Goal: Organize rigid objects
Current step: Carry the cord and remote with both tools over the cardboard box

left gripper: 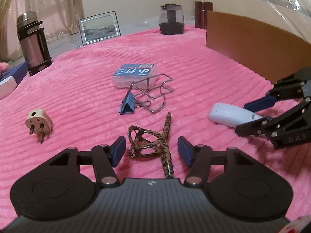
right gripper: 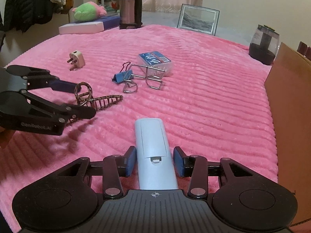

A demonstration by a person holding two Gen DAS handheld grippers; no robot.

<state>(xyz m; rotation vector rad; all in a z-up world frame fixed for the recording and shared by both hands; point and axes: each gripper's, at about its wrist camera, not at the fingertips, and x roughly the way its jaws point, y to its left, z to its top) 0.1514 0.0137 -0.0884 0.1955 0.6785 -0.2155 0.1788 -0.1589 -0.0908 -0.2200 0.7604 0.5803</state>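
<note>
The left gripper point(left gripper: 151, 149) is being held low over the blanket point(left gripper: 194, 62), fingers apart. The hair clip point(left gripper: 149, 141) is lying between the two blue pads point(left gripper: 118, 151); no pad is seen touching it. Its toothed arm is running back under the gripper body, its loops are sitting nearer the left pad.

The right gripper point(right gripper: 154, 161) is being held the same way, fingers apart, with the remote point(right gripper: 153, 145) lying lengthwise between them, battery cover up. A thin gap is being left at each pad point(right gripper: 130, 161); whether either pad is touching cannot be told. The remote's far end is reaching well past the fingertips.

Ahead of the left fingers, the binder clip point(left gripper: 128, 103) and the wire rack point(left gripper: 153, 93) are lying tangled together, with the card box point(left gripper: 134, 75) just beyond and touching the rack. The plug point(left gripper: 38, 124) is lying well off to the left of the left fingers, prongs toward the camera.

Far beyond the fingertips, a flask point(left gripper: 33, 42), a picture frame point(left gripper: 99, 27) and a dark jar point(left gripper: 172, 19) are standing at the blanket's far edge. A brown box point(left gripper: 252, 44) is standing right of the right fingers.

In the right wrist view, the left gripper point(right gripper: 77, 99) is being seen from the side, with the hair clip point(right gripper: 97, 99) between its fingers.
</note>
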